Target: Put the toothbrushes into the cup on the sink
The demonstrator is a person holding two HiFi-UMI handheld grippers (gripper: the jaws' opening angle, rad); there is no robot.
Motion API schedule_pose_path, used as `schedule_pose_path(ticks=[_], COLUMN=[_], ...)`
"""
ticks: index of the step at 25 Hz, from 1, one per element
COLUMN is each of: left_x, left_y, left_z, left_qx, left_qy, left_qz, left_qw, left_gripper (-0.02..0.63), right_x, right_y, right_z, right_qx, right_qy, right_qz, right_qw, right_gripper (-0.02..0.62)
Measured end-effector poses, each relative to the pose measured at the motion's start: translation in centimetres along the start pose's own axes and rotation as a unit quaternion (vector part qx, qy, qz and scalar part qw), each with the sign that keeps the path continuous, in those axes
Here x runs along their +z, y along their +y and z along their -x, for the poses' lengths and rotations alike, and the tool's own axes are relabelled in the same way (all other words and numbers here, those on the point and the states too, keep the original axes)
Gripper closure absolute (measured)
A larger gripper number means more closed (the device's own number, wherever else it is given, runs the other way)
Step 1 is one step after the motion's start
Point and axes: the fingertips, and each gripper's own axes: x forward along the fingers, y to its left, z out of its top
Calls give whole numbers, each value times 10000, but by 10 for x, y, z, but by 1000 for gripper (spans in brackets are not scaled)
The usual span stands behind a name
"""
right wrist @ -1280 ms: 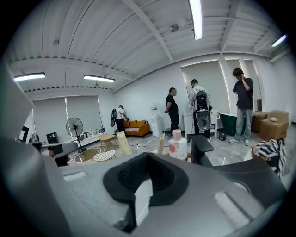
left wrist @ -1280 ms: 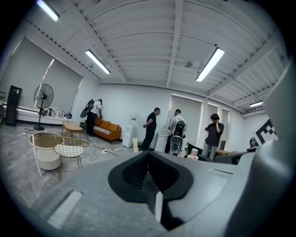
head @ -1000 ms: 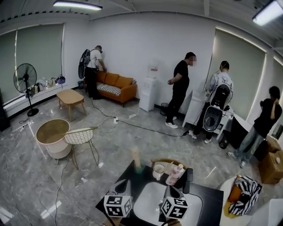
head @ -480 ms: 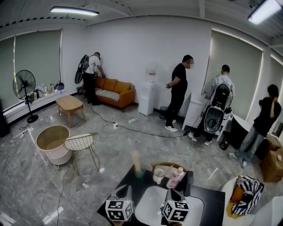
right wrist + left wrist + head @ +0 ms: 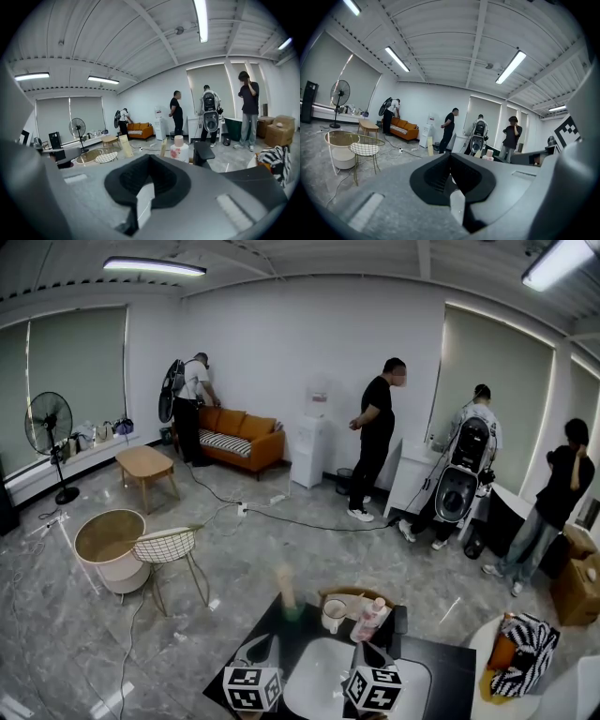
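A white cup (image 5: 334, 612) stands on the black counter (image 5: 441, 667) behind the white sink basin (image 5: 319, 676), beside a pink-and-white bottle (image 5: 369, 617) and a wooden tray (image 5: 349, 595). A tall pale beige object (image 5: 286, 588) stands upright at the counter's far left corner; I cannot make out any toothbrush. My left gripper (image 5: 265, 644) hovers over the basin's left edge, my right gripper (image 5: 367, 651) over its right side. Both point at the room, jaws together, nothing between them, as the left gripper view (image 5: 450, 155) and right gripper view (image 5: 149, 157) show. The bottle (image 5: 179, 149) stands ahead of the right gripper.
A striped bag (image 5: 521, 652) lies on a white round table at the right. On the floor beyond the counter are a wire chair (image 5: 167, 547), a round tub table (image 5: 105, 549) and cables (image 5: 309, 519). Several people stand far back, by the sofa (image 5: 242, 435) and the right wall.
The head view has tipped up a little, so the counter and both grippers sit slightly lower in the picture. The grippers hold still over the sink. The person in black has stepped slightly left.
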Motion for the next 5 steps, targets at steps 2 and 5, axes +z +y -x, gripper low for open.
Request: schedule_pose_path(ticks=[2,5], left_x=[-2,-4], left_y=[0,0], left_z=[-1,-4], left_qx=[13,24], left_qy=[14,52], left_qz=[6,7], left_qw=[10000,10000], left_gripper=[599,599], right_x=[0,0], right_y=[-2,-4], right_z=[-1,-3], right_qx=[12,52], right_qy=[9,31], right_qz=[-9,-103], right_qw=[10000,9999], right_gripper=[592,592])
